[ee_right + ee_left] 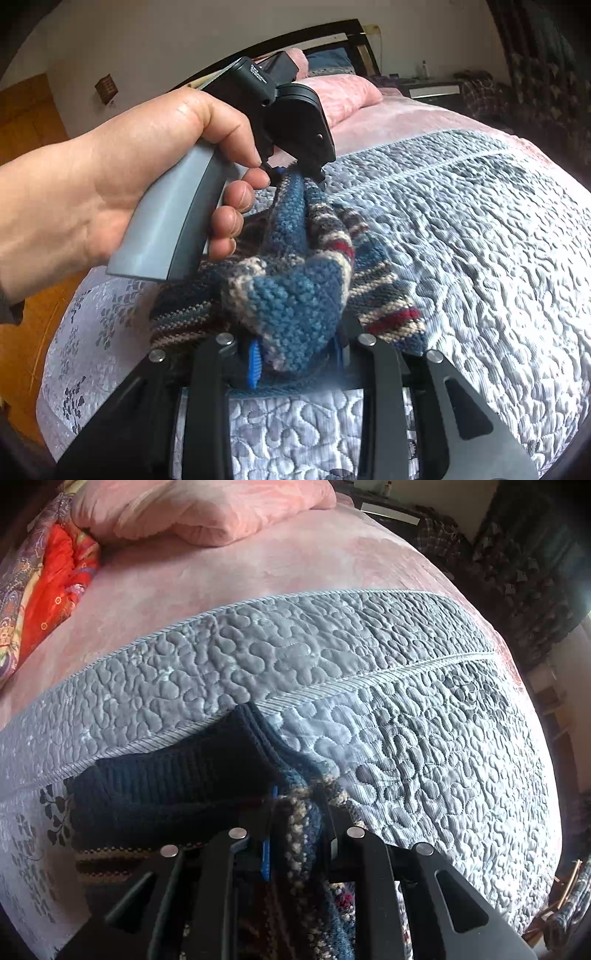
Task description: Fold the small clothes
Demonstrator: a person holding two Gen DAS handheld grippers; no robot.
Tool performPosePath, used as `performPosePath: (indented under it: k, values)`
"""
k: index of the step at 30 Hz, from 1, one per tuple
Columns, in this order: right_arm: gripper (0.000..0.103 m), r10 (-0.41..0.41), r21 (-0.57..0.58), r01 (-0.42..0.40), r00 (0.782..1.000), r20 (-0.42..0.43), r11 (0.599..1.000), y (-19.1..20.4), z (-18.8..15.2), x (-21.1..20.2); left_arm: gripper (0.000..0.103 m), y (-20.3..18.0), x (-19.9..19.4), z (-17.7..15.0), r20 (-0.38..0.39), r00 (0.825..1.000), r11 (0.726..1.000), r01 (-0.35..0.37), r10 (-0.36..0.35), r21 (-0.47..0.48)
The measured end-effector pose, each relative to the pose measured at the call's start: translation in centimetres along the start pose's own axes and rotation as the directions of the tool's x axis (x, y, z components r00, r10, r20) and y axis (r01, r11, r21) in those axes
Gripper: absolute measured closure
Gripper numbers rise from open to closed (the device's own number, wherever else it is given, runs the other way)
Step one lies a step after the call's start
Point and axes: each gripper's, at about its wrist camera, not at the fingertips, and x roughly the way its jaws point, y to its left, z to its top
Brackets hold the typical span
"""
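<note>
Now the knitted garment (295, 295) is being pinched by both the left gripper (295, 834) and the right gripper (295, 354); it should be kept taut between them while being lowered.

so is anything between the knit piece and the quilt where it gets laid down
Nothing visible. Both the left gripper and right gripper already pinch the striped knit garment, and the grey quilt beside it looks bare.

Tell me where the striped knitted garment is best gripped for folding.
At its edges, as now: the left gripper pinches one edge of the knitted garment from above, and the right gripper clamps the near bunched edge. The knit sags between them above the grey quilt, so two spread grips likely keep it manageable.
</note>
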Motion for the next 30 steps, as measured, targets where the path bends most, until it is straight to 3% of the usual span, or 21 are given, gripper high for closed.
performPosePath:
  k: [10, 15, 18, 20, 23, 26, 27, 28, 30]
  values:
    - [0.076, 0.008, 0.053, -0.005, 0.999, -0.048, 0.999, -2.3, -0.7, 1.4, 0.084, -1.4, 1.5, -0.3, 0.056, 0.998, 1.0, -0.019, 0.018, 0.018]
    - [0.076, 0.096, 0.177, -0.076, 0.99, -0.105, 0.981, -4.9, -1.2, 2.6, 0.084, -1.8, 1.4, -0.4, 0.107, 0.994, 0.999, -0.004, -0.001, 0.04]
    - [0.074, 0.149, 0.251, -0.112, 0.979, -0.135, 0.961, -6.6, -1.6, 3.4, 0.075, -1.5, 0.9, -0.5, 0.159, 0.987, 0.999, 0.024, -0.031, 0.045]
    - [0.072, 0.189, 0.301, -0.139, 0.971, -0.146, 0.943, -7.5, -1.7, 3.7, 0.058, -0.8, -0.3, -0.5, 0.215, 0.975, 0.998, 0.055, -0.062, 0.039]
    - [0.063, 0.24, 0.366, -0.17, 0.958, -0.154, 0.915, -8.8, -1.9, 4.1, 0.044, 0.4, -2.2, -0.4, 0.261, 0.961, 0.996, 0.089, -0.094, 0.03]
    - [0.052, 0.307, 0.425, -0.219, 0.94, -0.151, 0.878, -10.0, -1.6, 4.0, 0.038, 2.4, -4.8, -0.7, 0.283, 0.948, 0.989, 0.138, -0.145, 0.043]
    - [0.044, 0.324, 0.441, -0.232, 0.935, -0.145, 0.867, -10.4, -1.4, 3.9, 0.037, 3.4, -6.1, -1.1, 0.289, 0.944, 0.987, 0.149, -0.158, 0.054]
    - [0.035, 0.358, 0.467, -0.26, 0.924, -0.132, 0.845, -11.1, -1.0, 3.8, 0.033, 4.1, -6.8, -1.5, 0.285, 0.942, 0.985, 0.164, -0.175, 0.061]
    - [0.03, 0.422, 0.487, -0.311, 0.896, -0.137, 0.817, -12.1, -0.2, 3.8, 0.031, 6.0, -8.2, -2.7, 0.247, 0.938, 0.97, 0.234, -0.245, 0.072]
